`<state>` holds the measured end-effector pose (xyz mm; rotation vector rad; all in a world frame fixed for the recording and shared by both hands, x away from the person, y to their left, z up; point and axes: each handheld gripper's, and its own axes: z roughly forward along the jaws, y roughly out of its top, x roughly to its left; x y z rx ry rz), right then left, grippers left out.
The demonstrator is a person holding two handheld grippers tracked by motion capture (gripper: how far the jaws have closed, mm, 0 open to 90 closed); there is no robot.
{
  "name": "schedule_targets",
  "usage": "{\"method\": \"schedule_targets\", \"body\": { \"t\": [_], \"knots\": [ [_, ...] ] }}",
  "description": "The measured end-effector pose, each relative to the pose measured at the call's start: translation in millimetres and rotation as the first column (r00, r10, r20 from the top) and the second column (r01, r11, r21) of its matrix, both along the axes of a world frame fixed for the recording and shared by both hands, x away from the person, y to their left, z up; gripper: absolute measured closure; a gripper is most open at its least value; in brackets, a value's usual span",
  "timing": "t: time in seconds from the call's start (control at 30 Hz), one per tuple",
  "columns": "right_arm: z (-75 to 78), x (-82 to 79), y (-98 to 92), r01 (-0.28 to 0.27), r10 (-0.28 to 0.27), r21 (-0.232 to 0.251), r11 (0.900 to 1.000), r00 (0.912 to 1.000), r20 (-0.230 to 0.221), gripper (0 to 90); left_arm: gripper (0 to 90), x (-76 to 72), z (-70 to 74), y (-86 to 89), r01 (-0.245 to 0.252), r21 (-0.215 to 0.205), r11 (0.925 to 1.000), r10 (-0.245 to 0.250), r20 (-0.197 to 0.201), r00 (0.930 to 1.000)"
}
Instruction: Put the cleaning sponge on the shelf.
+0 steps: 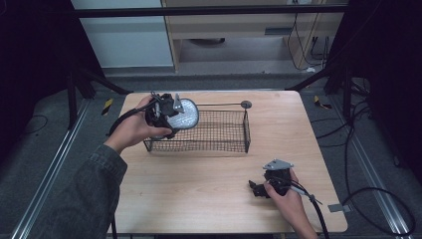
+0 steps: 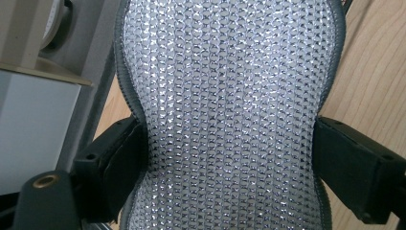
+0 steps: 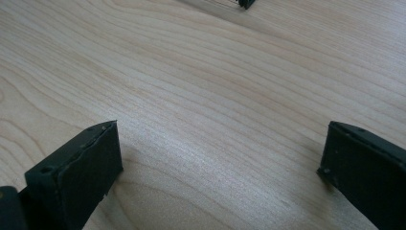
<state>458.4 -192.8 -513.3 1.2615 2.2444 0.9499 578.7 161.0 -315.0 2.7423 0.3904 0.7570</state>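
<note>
A silver mesh scrubbing pad (image 1: 183,114) with a dark rim is held over the left end of a black wire basket (image 1: 219,133). My left gripper (image 1: 166,113) is shut on it; in the left gripper view the pad (image 2: 230,105) is pinched at its narrow waist between both black jaws. My right gripper (image 1: 257,188) rests low on the wooden table (image 1: 199,189) near the front right, open, its jaws wide apart over bare wood (image 3: 215,143) with nothing between them.
The basket stands at the table's back centre, with a long wire handle ending in a round disc (image 1: 246,104) at its far right corner. A basket corner (image 3: 245,4) peeks in at the top of the right gripper view. Cables trail off the table's right side.
</note>
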Motion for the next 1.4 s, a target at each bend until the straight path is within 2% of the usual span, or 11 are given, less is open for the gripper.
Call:
{"method": "schedule_targets", "body": {
  "t": [0.2, 0.43, 0.53, 0.8, 0.87, 1.03, 1.23, 1.4],
  "knots": [
    [0.2, 0.2, -0.1, -0.001, 0.001, 0.002, 1.0, 1.0, -0.004, 0.5, 12.8, 1.9, -2.3, -4.4, 0.027, 0.03, 0.9992, -0.027, -0.006, 0.9996],
    [0.1, 0.3, -0.1, -0.001, 0.001, -0.001, 1.0, 1.0, -0.003, 0.5, 12.8, 12.4, -7.2, -3.4, 0.022, 0.027, 0.9994, -0.022, -0.003, 0.9998],
    [0.1, 0.3, -0.1, -0.001, 0.001, 0.0, 1.0, 1.0, -0.004, 0.4, 12.8, 19.0, -12.2, -1.0, 0.015, 0.043, 0.999, -0.015, -0.005, 0.9999],
    [0.2, 0.4, -0.1, -0.002, 0.002, 0.001, 1.0, 1.0, -0.004, 0.4, 12.7, 35.1, -24.5, 7.0, 0.005, 0.035, 0.9994, -0.005, -0.018, 0.9998],
    [0.2, 0.4, -0.1, -0.002, 0.002, 0.001, 1.0, 1.0, -0.004, 0.4, 12.7, 36.4, -27.0, 7.5, 0.004, 0.029, 0.9996, -0.004, -0.019, 0.9998],
    [0.2, 0.4, -0.1, -0.002, 0.002, 0.002, 1.0, 1.0, -0.005, 0.4, 12.7, 37.7, -32.9, 6.4, 0.013, 0.05, 0.9987, -0.011, -0.026, 0.9996],
    [0.2, 0.4, -0.1, -0.002, 0.002, 0.001, 1.0, 1.0, -0.005, 0.4, 12.6, 38.8, -41.6, 7.1, 0.012, 0.037, 0.9992, -0.011, -0.037, 0.9993],
    [0.1, 0.4, 0.0, -0.002, 0.002, 0.002, 1.0, 1.0, -0.005, 0.4, 12.7, 40.2, -42.8, 5.4, 0.015, 0.037, 0.9992, -0.013, -0.042, 0.999]
  ]
}}
